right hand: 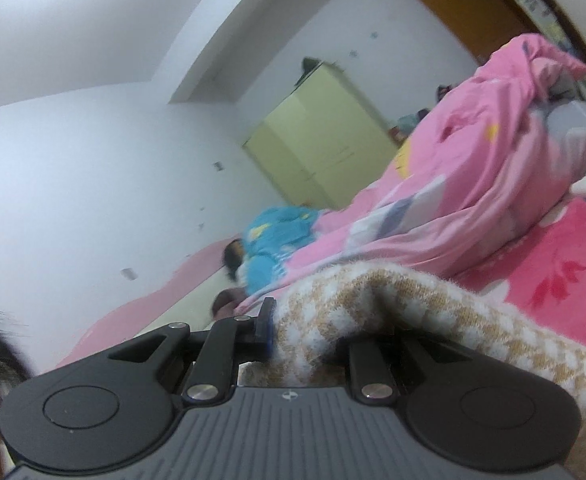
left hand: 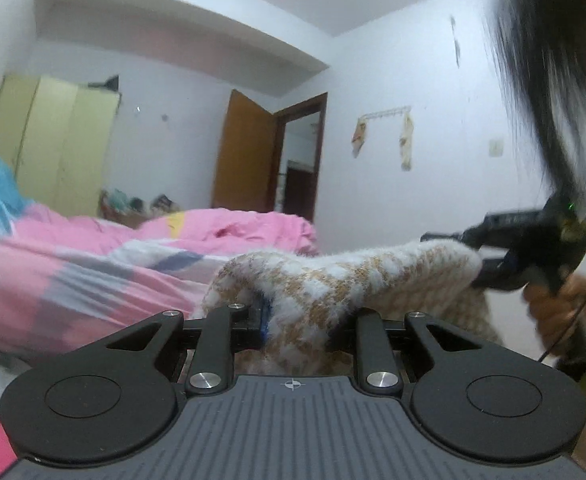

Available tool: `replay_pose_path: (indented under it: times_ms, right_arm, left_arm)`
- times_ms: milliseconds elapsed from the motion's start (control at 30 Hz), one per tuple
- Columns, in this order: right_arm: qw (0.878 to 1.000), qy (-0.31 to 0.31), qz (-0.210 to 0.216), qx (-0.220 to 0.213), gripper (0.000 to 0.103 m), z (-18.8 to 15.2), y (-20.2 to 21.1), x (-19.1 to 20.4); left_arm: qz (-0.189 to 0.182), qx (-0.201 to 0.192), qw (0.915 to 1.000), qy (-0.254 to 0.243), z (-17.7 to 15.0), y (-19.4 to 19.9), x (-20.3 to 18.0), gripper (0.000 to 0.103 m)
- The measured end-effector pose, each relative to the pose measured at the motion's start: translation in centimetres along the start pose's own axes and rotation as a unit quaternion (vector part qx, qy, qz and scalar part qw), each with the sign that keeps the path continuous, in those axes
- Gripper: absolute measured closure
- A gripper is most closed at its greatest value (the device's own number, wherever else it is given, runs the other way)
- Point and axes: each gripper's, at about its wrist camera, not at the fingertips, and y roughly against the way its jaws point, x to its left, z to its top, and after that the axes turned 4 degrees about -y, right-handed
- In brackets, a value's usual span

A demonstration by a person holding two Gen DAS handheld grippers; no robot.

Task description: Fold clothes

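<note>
A fuzzy tan-and-white houndstooth knit garment [left hand: 333, 280] hangs stretched in the air between my two grippers, above the bed. In the left wrist view my left gripper [left hand: 301, 320] is shut on one end of it, and cloth drapes over the right finger. At the right of that view my right gripper [left hand: 469, 252], held in a person's hand [left hand: 561, 312], clamps the other end. In the right wrist view the right gripper [right hand: 305, 332] is shut on the same garment [right hand: 393, 304], which folds over its right finger and trails down to the right.
A rumpled pink quilt [left hand: 93, 264] covers the bed, with a blue quilt [right hand: 277, 236] at its far end and a dark-haired head [right hand: 233, 256] beside it. A pink floral blanket [right hand: 553, 272] lies below. A yellow-green wardrobe [left hand: 53, 144] and an open brown door [left hand: 249, 152] stand behind. The person's dark hair [left hand: 541, 80] hangs close.
</note>
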Motion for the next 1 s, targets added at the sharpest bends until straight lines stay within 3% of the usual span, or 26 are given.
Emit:
replay_pose_path:
  times_ms: [100, 333, 467, 500, 567, 633, 767, 900, 1000]
  right_arm:
    - [1.0, 0.004, -0.005, 0.015, 0.085, 0.3, -1.4, -0.4]
    - [0.998, 0.002, -0.05, 0.039, 0.085, 0.4, -8.6, -5.0]
    - [0.996, 0.019, -0.074, 0.053, 0.085, 0.3, -13.4, -7.3]
    - [0.995, 0.027, -0.082, 0.055, 0.085, 0.2, -14.6, -7.7]
    - [0.992, 0.051, -0.102, 0.06, 0.085, 0.0, -17.2, -8.7]
    - [0.987, 0.065, -0.131, 0.072, 0.085, -0.4, -20.0, -10.3]
    - [0.975, 0.047, -0.187, 0.112, 0.085, -1.8, -24.9, -15.2]
    - [0.954, -0.014, -0.249, 0.168, 0.085, -4.2, -28.7, -22.3]
    - [0.942, -0.069, -0.268, 0.189, 0.084, -6.1, -29.1, -26.8]
  left_arm:
    - [0.012, 0.013, 0.9998, 0.004, -0.7, -1.6, 1.2, 0.082]
    - [0.095, 0.05, 0.9942, 0.002, -3.5, -6.2, 5.2, 0.081]
    - [0.141, 0.074, 0.987, 0.02, -5.0, -9.2, 8.3, 0.073]
    - [0.153, 0.079, 0.9848, 0.021, -5.4, -9.9, 8.9, 0.07]
    - [0.178, 0.087, 0.9796, 0.035, -6.2, -10.8, 10.0, 0.035]
    - [0.194, 0.081, 0.9761, 0.053, -7.0, -10.5, 10.8, 0.02]
    - [0.202, 0.087, 0.9722, 0.08, -8.5, -10.4, 12.0, 0.007]
    - [0.185, 0.121, 0.9699, 0.102, -10.1, -10.9, 12.1, 0.006]
    - [0.162, 0.147, 0.9683, 0.119, -11.1, -11.2, 11.8, 0.006]
